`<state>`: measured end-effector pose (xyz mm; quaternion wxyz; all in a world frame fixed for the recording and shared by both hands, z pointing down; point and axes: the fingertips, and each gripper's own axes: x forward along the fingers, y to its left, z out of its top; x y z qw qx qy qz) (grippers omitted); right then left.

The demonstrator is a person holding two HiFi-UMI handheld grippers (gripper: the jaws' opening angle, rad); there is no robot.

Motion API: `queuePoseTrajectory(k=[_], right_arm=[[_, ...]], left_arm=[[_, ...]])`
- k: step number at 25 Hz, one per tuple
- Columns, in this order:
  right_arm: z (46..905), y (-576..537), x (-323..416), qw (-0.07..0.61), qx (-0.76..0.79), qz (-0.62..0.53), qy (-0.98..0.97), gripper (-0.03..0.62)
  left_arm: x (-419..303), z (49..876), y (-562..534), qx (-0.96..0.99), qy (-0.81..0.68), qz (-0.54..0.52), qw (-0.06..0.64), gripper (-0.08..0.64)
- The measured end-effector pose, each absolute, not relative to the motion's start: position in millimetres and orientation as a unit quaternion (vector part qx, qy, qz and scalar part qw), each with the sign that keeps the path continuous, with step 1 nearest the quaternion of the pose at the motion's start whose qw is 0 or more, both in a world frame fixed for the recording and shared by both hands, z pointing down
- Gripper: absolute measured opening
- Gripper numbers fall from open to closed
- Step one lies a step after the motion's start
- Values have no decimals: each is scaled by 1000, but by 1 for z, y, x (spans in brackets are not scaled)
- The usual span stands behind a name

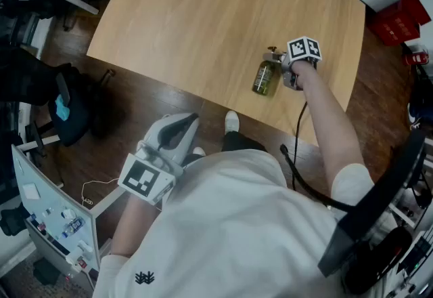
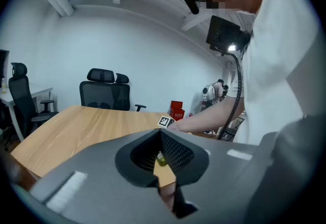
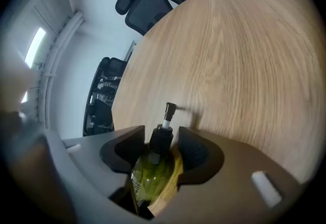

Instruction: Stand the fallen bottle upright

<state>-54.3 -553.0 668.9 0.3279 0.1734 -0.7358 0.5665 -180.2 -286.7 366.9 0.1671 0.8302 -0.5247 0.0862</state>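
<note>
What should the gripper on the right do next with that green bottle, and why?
Probably close the right hand-held gripper on the green pump bottle: it lies on the table between open jaws, with wood showing beside one pad.

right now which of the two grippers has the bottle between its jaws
The right gripper: the green pump bottle sits between its open jaws. The left gripper is shut and empty.
</note>
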Motion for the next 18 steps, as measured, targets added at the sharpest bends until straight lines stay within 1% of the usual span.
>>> queuePoseTrajectory(k=[1, 2, 5, 7, 14, 18], right_arm=[[666, -553, -57, 329, 174, 557, -743, 163], [663, -553, -59, 329, 175, 546, -750, 142], [646, -554, -61, 311, 174, 507, -785, 130], [625, -557, -62, 297, 176, 459, -819, 126], [548, -562, -57, 257, 207, 225, -917, 118], [534, -550, -54, 264, 223, 90, -934, 114]], left_arm=[[-182, 366, -290, 831, -525, 84, 165, 0], [-183, 365, -294, 831, -525, 81, 164, 0], [-178, 363, -303, 834, -521, 80, 163, 0], [-175, 362, -309, 838, -515, 84, 163, 0], [-165, 363, -321, 852, -489, 98, 160, 0], [-155, 362, -321, 860, -475, 100, 158, 0]])
